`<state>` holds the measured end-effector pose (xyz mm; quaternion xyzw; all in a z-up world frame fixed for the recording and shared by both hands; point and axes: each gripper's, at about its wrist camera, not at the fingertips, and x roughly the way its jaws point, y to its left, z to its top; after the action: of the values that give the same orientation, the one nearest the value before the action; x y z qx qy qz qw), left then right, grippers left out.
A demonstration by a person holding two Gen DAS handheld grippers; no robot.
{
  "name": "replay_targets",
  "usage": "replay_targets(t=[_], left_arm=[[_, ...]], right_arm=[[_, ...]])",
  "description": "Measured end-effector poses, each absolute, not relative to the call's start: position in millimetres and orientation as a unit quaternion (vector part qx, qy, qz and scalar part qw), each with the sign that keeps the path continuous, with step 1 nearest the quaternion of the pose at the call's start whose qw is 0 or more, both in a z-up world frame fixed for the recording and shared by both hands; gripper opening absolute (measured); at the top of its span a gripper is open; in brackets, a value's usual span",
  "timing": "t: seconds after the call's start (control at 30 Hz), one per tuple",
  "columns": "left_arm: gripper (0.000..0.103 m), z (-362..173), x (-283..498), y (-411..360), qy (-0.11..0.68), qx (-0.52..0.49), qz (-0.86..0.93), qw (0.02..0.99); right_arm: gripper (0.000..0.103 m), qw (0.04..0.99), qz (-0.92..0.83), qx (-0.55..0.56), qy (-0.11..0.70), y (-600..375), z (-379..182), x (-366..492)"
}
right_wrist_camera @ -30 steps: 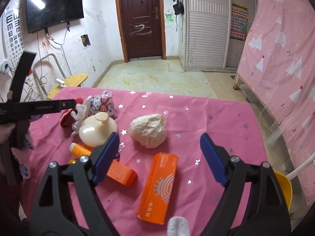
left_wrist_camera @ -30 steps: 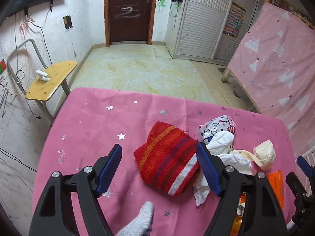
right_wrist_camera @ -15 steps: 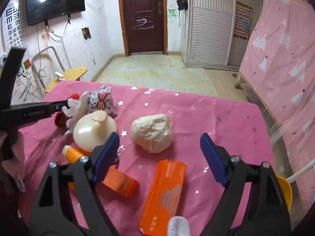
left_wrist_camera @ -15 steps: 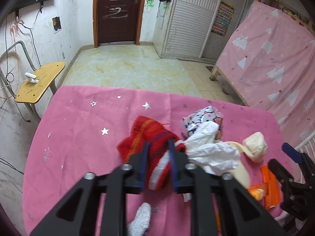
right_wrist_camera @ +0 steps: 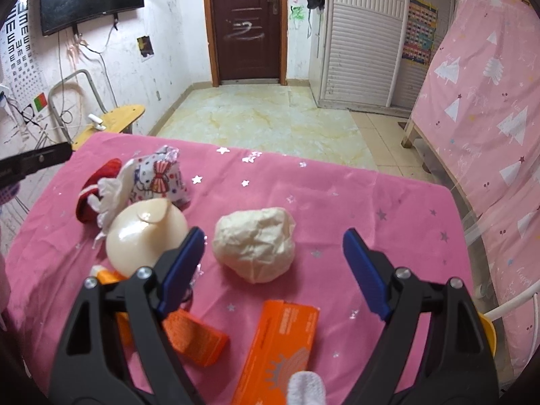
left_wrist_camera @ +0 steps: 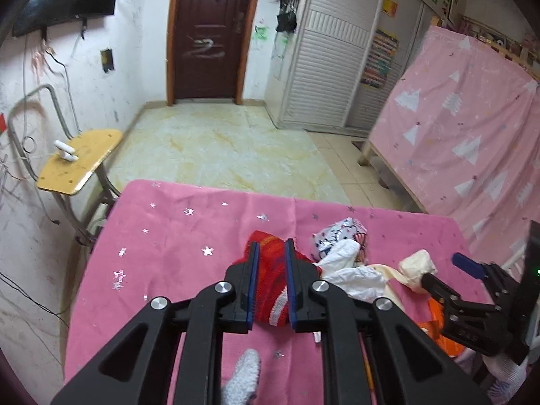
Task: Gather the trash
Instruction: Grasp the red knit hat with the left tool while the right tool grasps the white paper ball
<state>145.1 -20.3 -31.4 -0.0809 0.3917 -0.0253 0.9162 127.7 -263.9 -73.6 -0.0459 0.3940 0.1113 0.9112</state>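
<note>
My left gripper point(left_wrist_camera: 271, 253) is shut on a red striped knitted cloth point(left_wrist_camera: 272, 283), which also shows in the right wrist view point(right_wrist_camera: 88, 192), on the pink star-print table point(left_wrist_camera: 175, 236). Beside it lie white crumpled tissue point(left_wrist_camera: 351, 270) and a patterned wrapper point(left_wrist_camera: 341, 236). My right gripper point(right_wrist_camera: 273, 253) is open just above a crumpled cream paper ball point(right_wrist_camera: 254, 243). A cream dome-shaped lid point(right_wrist_camera: 145, 233) sits left of it, and orange boxes point(right_wrist_camera: 283, 341) lie in front.
A yellow-seated chair point(left_wrist_camera: 81, 158) stands at the table's far left corner. A pink-draped bed frame point(left_wrist_camera: 465, 141) runs along the right. Tiled floor point(left_wrist_camera: 222, 148) lies beyond the table's far edge. A yellow bin rim point(right_wrist_camera: 487, 334) shows at the table's right.
My left gripper closed on the red knitted cloth and has lifted and bunched it. My right gripper moved forward and nearer to the cream paper ball, staying open.
</note>
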Motion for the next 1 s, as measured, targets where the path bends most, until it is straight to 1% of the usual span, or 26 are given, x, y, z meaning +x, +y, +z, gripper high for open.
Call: replay_targets(t=[0.07, 0.1, 0.17, 0.2, 0.23, 0.27, 0.3, 0.57, 0.6, 0.63, 0.67, 0.7, 0.73, 0.77, 0.8, 0.9, 1.0], left_arm=[[0.007, -35.1, 149.4, -24.4, 0.4, -0.066, -0.019, 0.914], [0.01, -37.7, 150.8, -26.3, 0.405, -0.061, -0.019, 0.912], [0.027, -44.1, 157.3, -29.2, 0.417, -0.052, -0.023, 0.907], [0.048, -47.7, 159.6, -31.5, 0.421, -0.048, -0.021, 0.905], [0.064, -50.3, 160.9, -32.4, 0.424, -0.046, -0.02, 0.904], [0.067, -52.6, 162.0, -33.2, 0.425, -0.045, -0.019, 0.904], [0.068, -55.3, 163.8, -33.9, 0.428, -0.042, -0.016, 0.903], [0.067, -79.5, 176.5, -31.1, 0.462, -0.039, -0.02, 0.886], [0.061, -81.6, 177.2, -30.4, 0.464, -0.039, -0.023, 0.885], [0.054, -83.2, 177.2, -30.8, 0.465, -0.04, -0.026, 0.884], [0.051, -83.6, 177.5, -29.2, 0.465, -0.043, -0.029, 0.884], [0.04, -83.4, 177.0, -28.7, 0.462, -0.044, -0.03, 0.885], [0.025, -82.5, 176.2, -28.9, 0.46, -0.042, -0.03, 0.887], [0.02, -82.3, 175.6, -28.5, 0.458, -0.041, -0.025, 0.888], [0.017, -82.8, 175.4, -26.9, 0.457, -0.045, -0.021, 0.888], [0.014, -82.2, 173.7, -20.3, 0.452, -0.064, -0.019, 0.889], [0.014, -74.5, 168.8, -14.7, 0.439, -0.064, -0.006, 0.896]], right_arm=[[0.081, 0.909, 0.112, -0.052, 0.398, -262.0, -75.1, 131.4], [0.081, 0.907, 0.112, -0.057, 0.402, -260.3, -76.8, 134.5], [0.081, 0.905, 0.112, -0.061, 0.406, -255.5, -78.8, 137.3], [0.081, 0.903, 0.111, -0.064, 0.41, -254.3, -80.5, 139.2], [0.081, 0.902, 0.111, -0.066, 0.413, -253.1, -82.2, 140.4], [0.081, 0.901, 0.11, -0.067, 0.415, -252.4, -83.3, 141.4], [0.081, 0.899, 0.11, -0.068, 0.418, -252.0, -84.8, 142.8], [0.08, 0.893, 0.115, -0.062, 0.43, -256.1, -91.8, 149.0], [0.078, 0.893, 0.116, -0.062, 0.43, -256.2, -92.7, 149.5], [0.071, 0.893, 0.118, -0.061, 0.431, -256.9, -93.4, 149.6], [0.067, 0.891, 0.121, -0.061, 0.433, -256.9, -94.0, 150.7], [0.059, 0.89, 0.121, -0.062, 0.436, -256.1, -95.7, 151.4], [0.055, 0.889, 0.122, -0.063, 0.438, -255.9, -96.6, 152.0], [0.054, 0.889, 0.123, -0.063, 0.437, -255.6, -96.6, 151.8], [0.053, 0.889, 0.123, -0.066, 0.436, -254.8, -96.3, 151.3], [0.052, 0.894, 0.12, -0.063, 0.427, -254.4, -95.0, 148.3], [0.052, 0.9, 0.12, -0.051, 0.416, -258.5, -90.2, 142.7]])
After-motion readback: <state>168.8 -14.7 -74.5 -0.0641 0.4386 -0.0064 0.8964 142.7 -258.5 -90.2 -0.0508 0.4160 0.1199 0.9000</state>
